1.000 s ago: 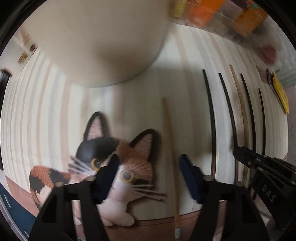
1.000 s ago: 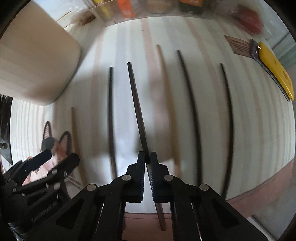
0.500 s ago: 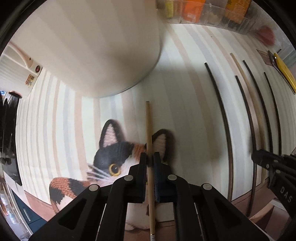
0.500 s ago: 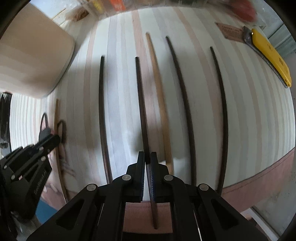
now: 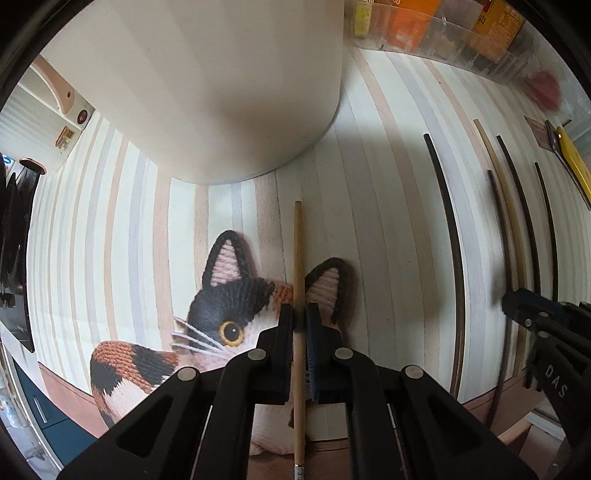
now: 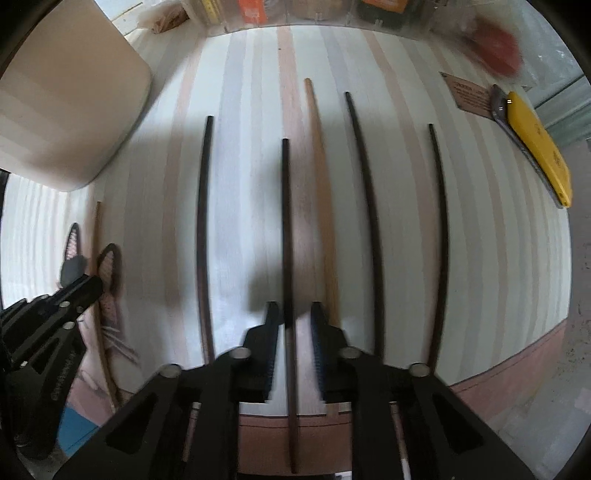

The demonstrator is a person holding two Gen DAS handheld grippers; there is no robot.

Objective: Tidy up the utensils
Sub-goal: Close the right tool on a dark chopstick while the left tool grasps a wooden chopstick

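Observation:
My left gripper [image 5: 300,314] is shut on a light wooden chopstick [image 5: 297,258] that lies over a knitted cat figure [image 5: 236,314] on the striped mat [image 5: 110,240]. My right gripper [image 6: 293,314] is open, its jaws on either side of a dark chopstick [image 6: 286,221] lying on the mat. Several other chopsticks lie in a row beside it: dark ones [image 6: 202,221] [image 6: 365,206] [image 6: 441,236] and a light wooden one [image 6: 321,177]. The left gripper shows at the left edge of the right wrist view [image 6: 74,284].
A large cream cylindrical container [image 5: 207,81] stands at the back left. A clear box of jars [image 5: 461,33] lines the far edge. A yellow utility knife [image 6: 535,147] and a red object [image 6: 495,48] lie at the right. The table's front edge [image 6: 517,358] is close.
My left gripper closed on the light chopstick over the cat. My right gripper, shut on the dark chopstick, opened and let it lie in the row.

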